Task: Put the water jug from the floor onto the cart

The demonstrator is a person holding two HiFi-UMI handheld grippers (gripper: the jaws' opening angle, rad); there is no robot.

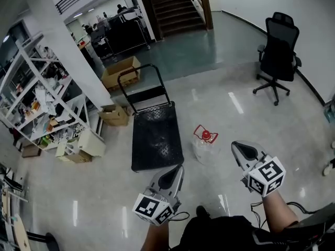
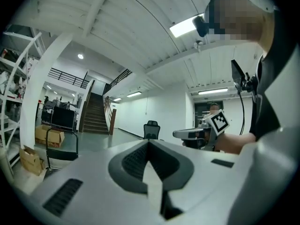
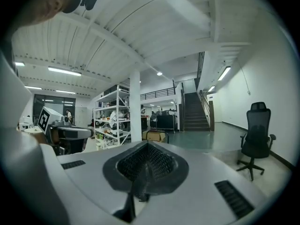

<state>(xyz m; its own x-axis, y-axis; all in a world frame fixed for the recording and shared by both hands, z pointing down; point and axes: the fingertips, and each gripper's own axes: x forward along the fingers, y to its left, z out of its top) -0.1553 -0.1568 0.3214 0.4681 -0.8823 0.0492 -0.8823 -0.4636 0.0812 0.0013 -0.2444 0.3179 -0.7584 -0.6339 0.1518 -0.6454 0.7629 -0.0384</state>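
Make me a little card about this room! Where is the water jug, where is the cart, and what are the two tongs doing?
water jug: upright on the floor, red cap, just right of the cart
cart: black flat deck, handle at the far end, jug not on it yet
left tongs: shut, holding nothing, near the cart's close edge
right tongs: shut, holding nothing, right of the jug
office chair: black, far right
cardboard box: open, beyond the cart
shelves: white, cluttered, at the left
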